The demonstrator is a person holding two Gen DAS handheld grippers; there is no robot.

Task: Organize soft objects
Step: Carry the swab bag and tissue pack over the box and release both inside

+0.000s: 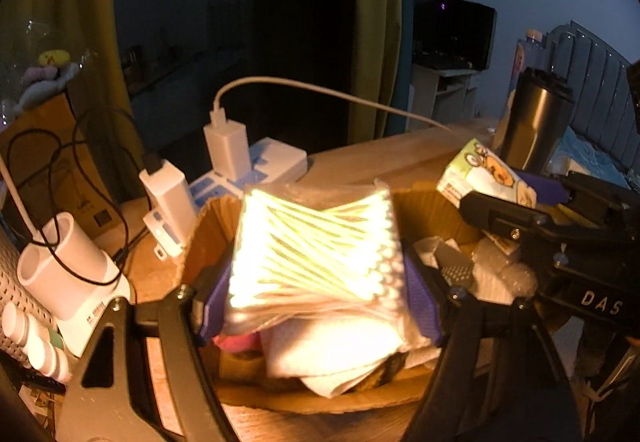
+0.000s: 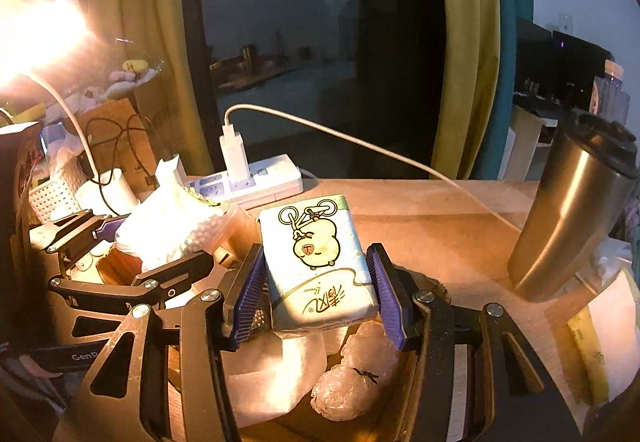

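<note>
- Cotton-swab packet (image 1: 316, 254), one, clamped in my left gripper (image 1: 320, 302) above the cardboard box (image 1: 208, 234).
- One tissue pack (image 2: 318, 262) clamped in my right gripper (image 2: 316, 294).
- Two bubble-wrap wads (image 2: 352, 374) underneath; steel tumbler (image 2: 572, 218) right.

Cardboard box (image 1: 208, 238) sitting on the table (image 2: 440, 226); power strip (image 2: 260, 182) lying behind it, tumbler (image 2: 572, 218) standing right, tissue pack (image 2: 320, 266) hanging over the box, cotton swab pack (image 1: 316, 254) left of it.

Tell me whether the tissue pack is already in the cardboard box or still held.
Still held: the right hand-held gripper clamps the tissue pack between both pads, above the cardboard box contents, not resting on them.
</note>
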